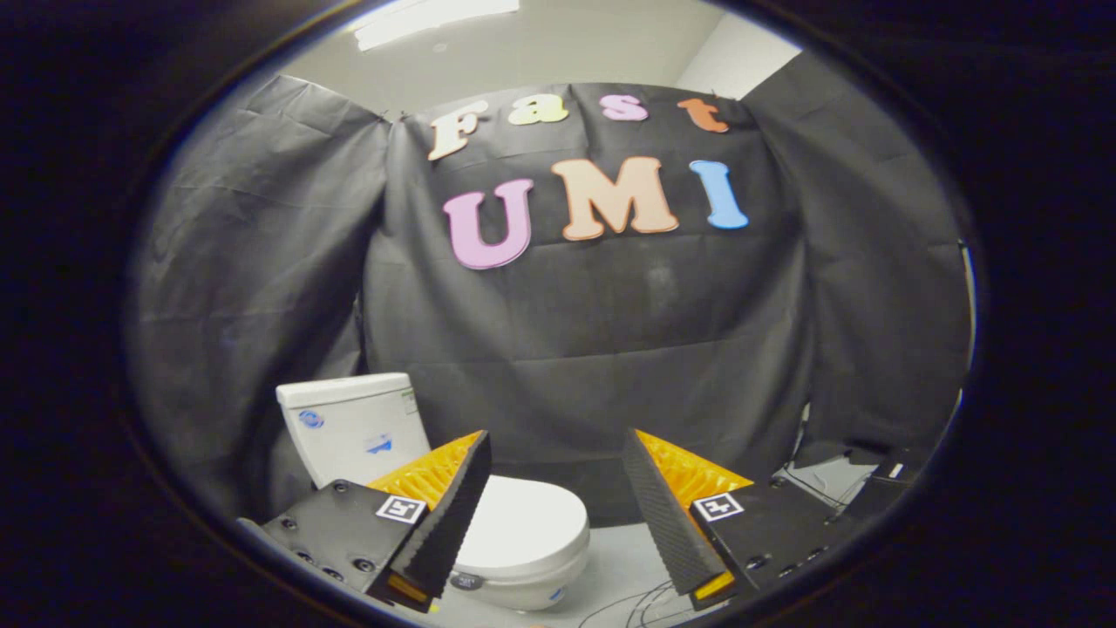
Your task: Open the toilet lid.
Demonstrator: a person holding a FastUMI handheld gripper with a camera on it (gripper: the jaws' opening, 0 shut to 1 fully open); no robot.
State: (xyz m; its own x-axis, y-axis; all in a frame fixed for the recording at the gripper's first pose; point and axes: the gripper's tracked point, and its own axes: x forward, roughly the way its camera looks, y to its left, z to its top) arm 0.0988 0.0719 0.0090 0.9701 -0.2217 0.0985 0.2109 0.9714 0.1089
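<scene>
Tool [558, 515] agape above closed toilet lid [527, 523]

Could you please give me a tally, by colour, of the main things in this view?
White: 1, the white ceramic toilet, lid down, beyond the open claw.
Black: 1, the black cloth wall.
Orange and black: 2, the claw's ribbed fingers.
Total: 4.

I am holding my gripper [556, 453] with its fingers spread wide, nothing lying between them but open air. The toilet [523, 541] is sitting low beyond my left finger, its lid [521, 523] down and its tank [353, 427] backing onto the black cloth wall [610, 349]. Loose cables [636, 602] are trailing across the floor [623, 558] ahead.
</scene>
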